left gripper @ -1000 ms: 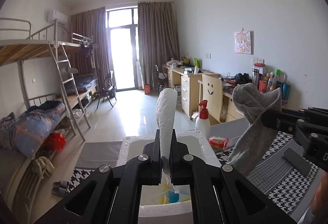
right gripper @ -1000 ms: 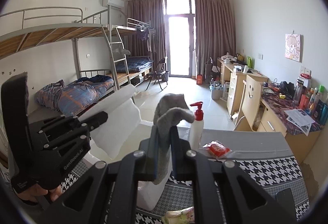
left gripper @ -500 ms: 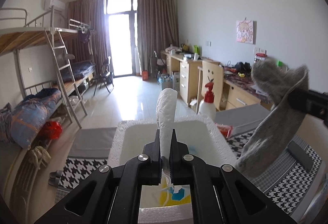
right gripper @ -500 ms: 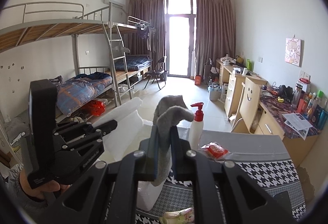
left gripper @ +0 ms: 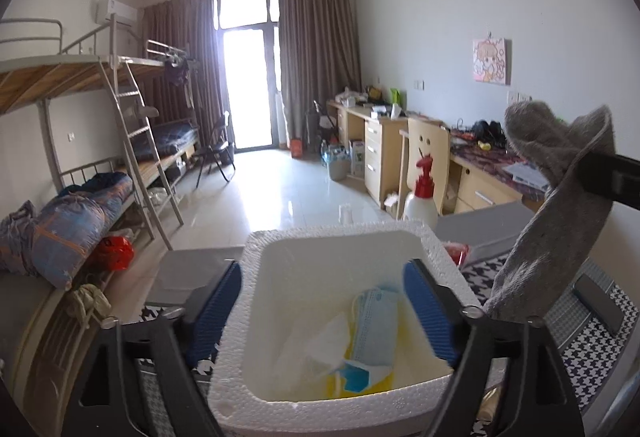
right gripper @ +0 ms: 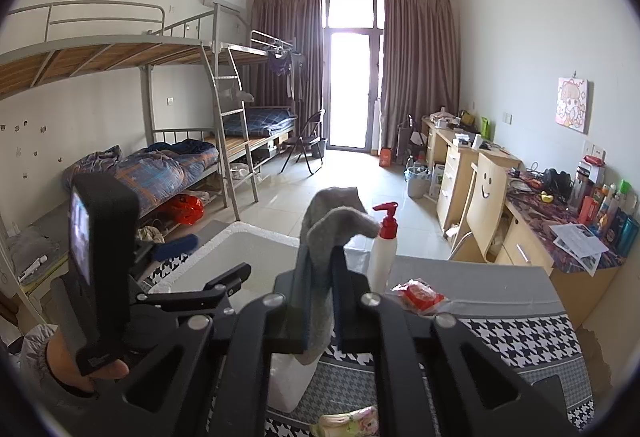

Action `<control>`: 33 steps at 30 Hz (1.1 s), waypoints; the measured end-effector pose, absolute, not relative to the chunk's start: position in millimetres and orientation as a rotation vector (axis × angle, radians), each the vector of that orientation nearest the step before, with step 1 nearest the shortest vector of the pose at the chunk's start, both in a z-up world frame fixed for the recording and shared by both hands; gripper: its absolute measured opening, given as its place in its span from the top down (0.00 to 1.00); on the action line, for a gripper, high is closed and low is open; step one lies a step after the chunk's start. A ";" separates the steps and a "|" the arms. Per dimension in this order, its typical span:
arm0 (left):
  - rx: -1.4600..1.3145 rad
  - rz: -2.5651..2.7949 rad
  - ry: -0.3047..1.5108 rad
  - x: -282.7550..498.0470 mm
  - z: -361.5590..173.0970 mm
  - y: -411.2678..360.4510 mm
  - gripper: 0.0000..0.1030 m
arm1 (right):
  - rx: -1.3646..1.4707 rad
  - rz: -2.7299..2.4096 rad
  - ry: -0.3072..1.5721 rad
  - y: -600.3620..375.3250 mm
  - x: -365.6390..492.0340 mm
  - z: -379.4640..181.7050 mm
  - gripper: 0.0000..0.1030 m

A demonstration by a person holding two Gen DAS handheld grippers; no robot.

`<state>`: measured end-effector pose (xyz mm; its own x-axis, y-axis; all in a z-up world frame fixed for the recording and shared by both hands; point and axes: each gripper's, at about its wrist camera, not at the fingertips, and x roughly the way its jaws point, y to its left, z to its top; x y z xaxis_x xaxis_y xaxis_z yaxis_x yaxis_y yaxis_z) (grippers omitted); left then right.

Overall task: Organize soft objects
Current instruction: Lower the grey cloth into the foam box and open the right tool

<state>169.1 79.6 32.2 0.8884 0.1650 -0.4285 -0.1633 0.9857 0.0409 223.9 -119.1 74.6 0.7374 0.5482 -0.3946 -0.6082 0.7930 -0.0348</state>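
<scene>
A white foam box (left gripper: 332,237) stands on the checked table, also in the right wrist view (right gripper: 240,241). Inside it lie a white tissue (left gripper: 316,349), a blue face mask (left gripper: 374,325) and a yellow and blue item (left gripper: 356,377). My left gripper (left gripper: 324,309) is open and empty above the box, its blue pads spread wide. My right gripper (right gripper: 320,301) is shut on a grey sock (right gripper: 332,229), held up to the right of the box. The sock also hangs in the left wrist view (left gripper: 552,221).
A white spray bottle with a red pump (right gripper: 382,253) stands behind the box. A red packet (right gripper: 418,295) lies on the grey table part. A floral cloth (right gripper: 352,423) lies at the near edge. A black phone (left gripper: 596,301) lies right. Desks and a chair stand beyond.
My left gripper has opened and let go of the white tissue, which now lies in the foam box. The right gripper still holds the grey sock up.
</scene>
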 end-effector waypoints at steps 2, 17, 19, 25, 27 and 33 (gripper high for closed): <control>0.000 0.174 0.431 164.7 35.7 81.6 0.16 | -0.165 0.640 0.376 -118.7 225.1 76.6 0.90; -0.064 0.235 0.398 147.6 38.2 109.1 0.02 | -0.185 0.680 0.351 -105.5 224.4 83.7 0.90; -0.059 0.244 0.393 144.5 38.6 109.0 0.01 | -0.185 0.689 0.355 -102.0 225.6 82.2 0.90; -0.060 0.245 0.379 132.8 38.5 110.8 0.01 | -0.188 0.713 0.366 -92.8 229.3 78.9 0.90; -0.061 0.243 0.378 128.9 36.8 109.7 0.01 | -0.192 0.720 0.369 -89.4 229.6 78.6 0.90; -0.084 0.261 0.397 119.6 28.2 115.6 0.01 | -0.209 0.735 0.384 -78.3 232.9 74.3 0.90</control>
<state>119.6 115.6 28.2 0.8893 0.2347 -0.3925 -0.2673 0.9632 -0.0297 232.9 -78.3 74.3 0.6769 0.6105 -0.4113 -0.6861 0.7256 -0.0521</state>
